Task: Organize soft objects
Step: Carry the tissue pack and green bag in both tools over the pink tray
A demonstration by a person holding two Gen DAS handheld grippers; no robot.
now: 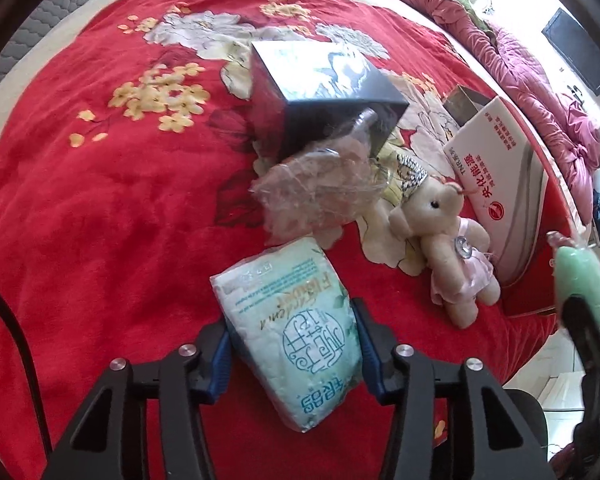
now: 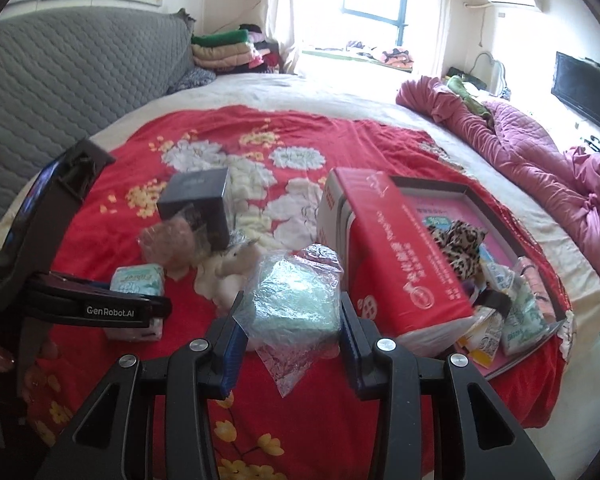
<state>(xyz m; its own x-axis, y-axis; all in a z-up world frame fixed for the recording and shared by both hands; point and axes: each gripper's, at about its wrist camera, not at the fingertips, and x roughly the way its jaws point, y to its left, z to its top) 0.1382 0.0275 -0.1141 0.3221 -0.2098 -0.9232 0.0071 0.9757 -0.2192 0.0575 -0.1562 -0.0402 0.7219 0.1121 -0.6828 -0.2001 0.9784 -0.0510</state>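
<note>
On the red floral blanket (image 1: 80, 220), left gripper (image 1: 294, 344) clamps the near tissue pack (image 1: 296, 336); right gripper (image 2: 290, 332) clamps a green plastic-wrapped bundle (image 2: 296, 300), left of the red box (image 2: 404, 264).

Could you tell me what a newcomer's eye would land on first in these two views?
The bright red floral blanket over the bed fills both views. Near the bottom of each, a gripper is closed on something soft: the left gripper on a pale green tissue pack, the right gripper on a green item in crinkly clear plastic. A small teddy bear lies beside an open red box.
</note>
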